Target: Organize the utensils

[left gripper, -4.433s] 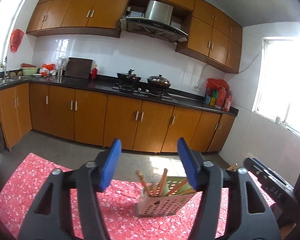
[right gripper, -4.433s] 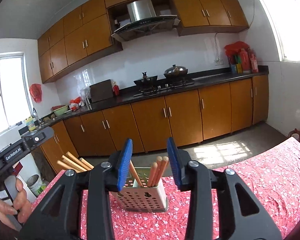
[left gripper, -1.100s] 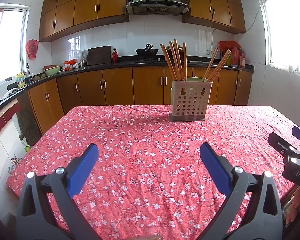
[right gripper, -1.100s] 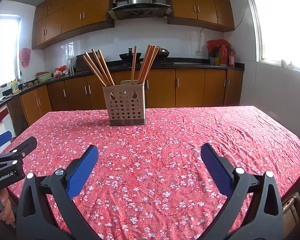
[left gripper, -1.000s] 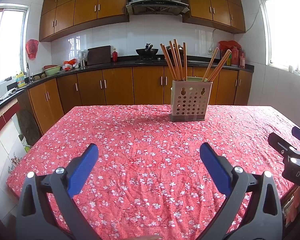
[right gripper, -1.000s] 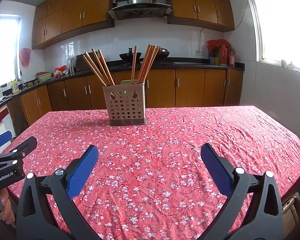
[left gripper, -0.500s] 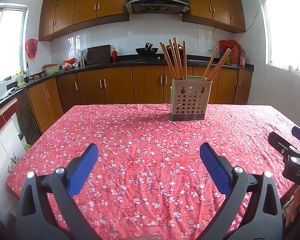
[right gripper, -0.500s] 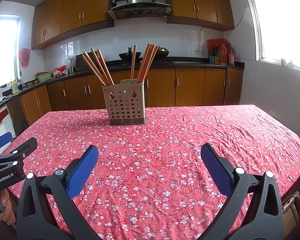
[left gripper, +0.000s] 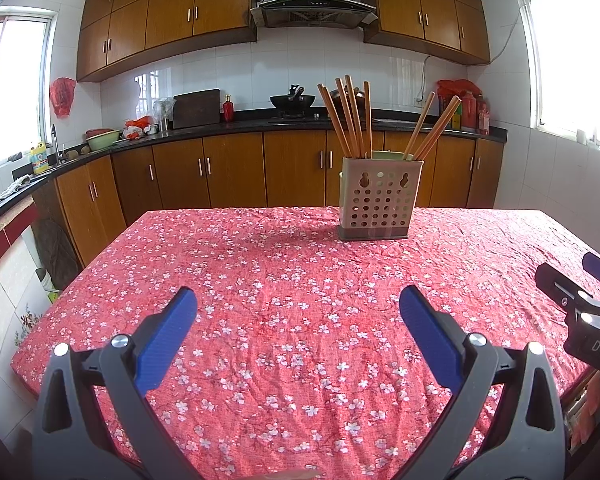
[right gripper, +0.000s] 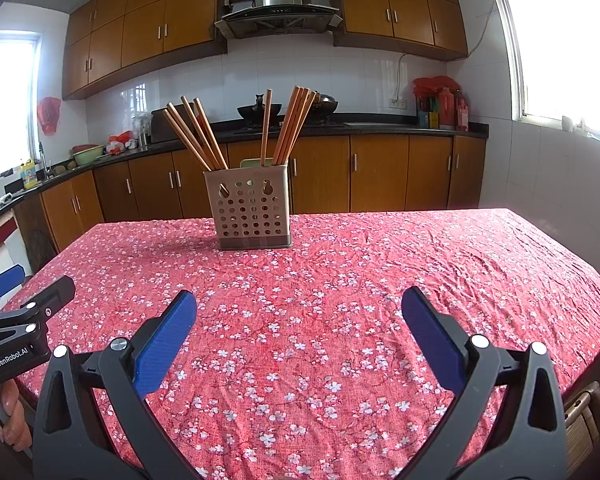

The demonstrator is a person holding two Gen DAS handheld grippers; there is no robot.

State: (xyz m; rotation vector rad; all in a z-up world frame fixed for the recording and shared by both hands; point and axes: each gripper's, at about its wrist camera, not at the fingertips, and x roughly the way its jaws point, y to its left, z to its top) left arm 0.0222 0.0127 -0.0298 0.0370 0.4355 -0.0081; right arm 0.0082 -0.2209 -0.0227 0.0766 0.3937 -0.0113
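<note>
One perforated utensil holder (right gripper: 253,211) stands at the frame's upper middle. It holds about eight wooden chopsticks (right gripper: 288,130): three lean left, the rest stand right. Two claws are in view, the left claw (left gripper: 298,312) and right claw (right gripper: 299,314).

Daylit kitchen: wooden cabinets (left gripper: 236,176), white tiled wall (left gripper: 240,76), range hood (left gripper: 314,2), bright windows (right gripper: 568,40).
</note>
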